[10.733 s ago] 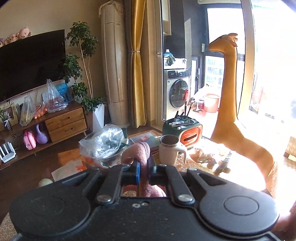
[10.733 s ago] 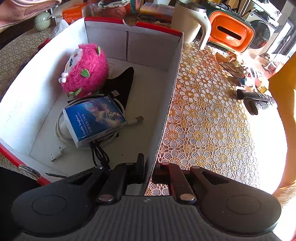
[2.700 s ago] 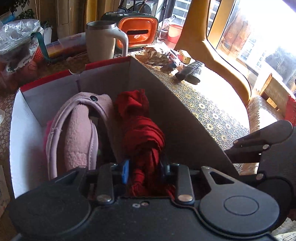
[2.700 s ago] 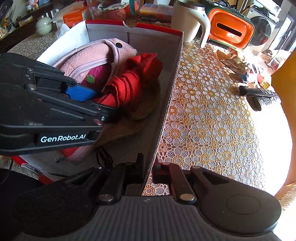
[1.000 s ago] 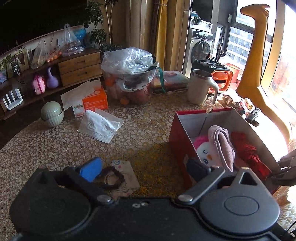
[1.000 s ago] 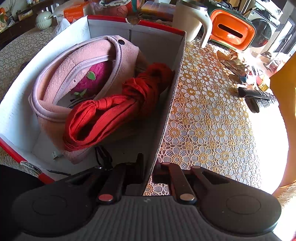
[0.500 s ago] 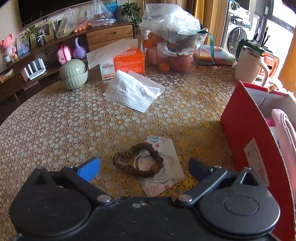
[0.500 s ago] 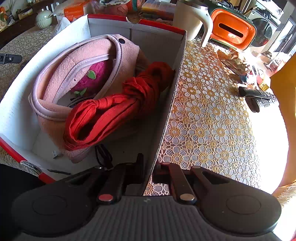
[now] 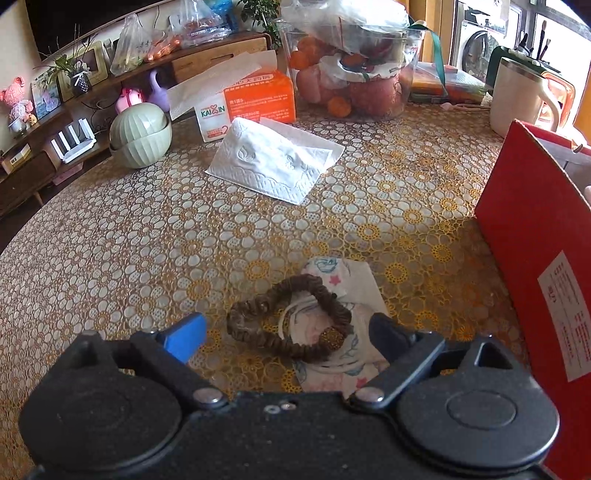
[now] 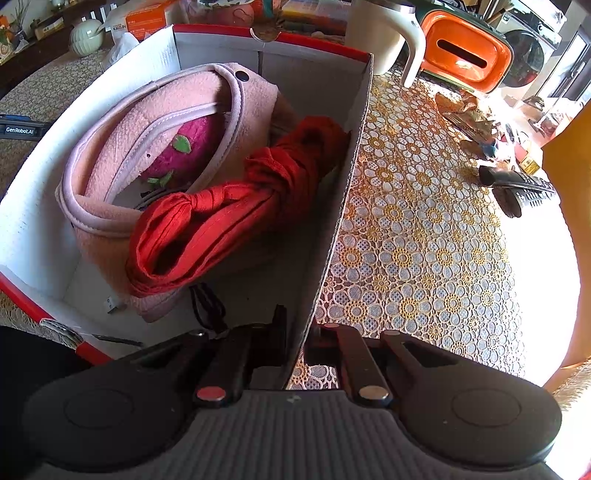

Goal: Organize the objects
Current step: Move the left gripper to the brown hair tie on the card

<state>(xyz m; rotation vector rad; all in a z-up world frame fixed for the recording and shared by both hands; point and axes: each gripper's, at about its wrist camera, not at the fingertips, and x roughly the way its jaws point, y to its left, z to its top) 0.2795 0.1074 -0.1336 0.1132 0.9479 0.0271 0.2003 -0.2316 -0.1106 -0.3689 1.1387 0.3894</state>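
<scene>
A brown scrunchie [image 9: 291, 321] lies on a printed face mask [image 9: 347, 354] on the lace tablecloth, just left of the red cardboard box [image 9: 535, 258]. My left gripper [image 9: 286, 334] hangs low over them, its jaws wide but closing, the scrunchie between the fingertips and untouched. In the right wrist view my right gripper [image 10: 297, 332] is shut on the box wall [image 10: 343, 206]. Inside the box lie a pink fleece pouch [image 10: 122, 162], a magenta plush toy [image 10: 184, 151] and a knotted red cloth [image 10: 221, 214].
Folded white tissue [image 9: 275, 158], an orange tissue box [image 9: 255, 99], a green ribbed bowl [image 9: 142, 133] and a bagged fruit bowl [image 9: 354, 74] stand farther back. A cream mug [image 10: 380, 33], orange holder [image 10: 465, 55] and remote controls [image 10: 521, 188] sit right of the box.
My left gripper has come away from the box, swung left and dropped toward the scrunchie and mask, which now sit larger between its fingers. The right gripper kept its hold on the box wall.
</scene>
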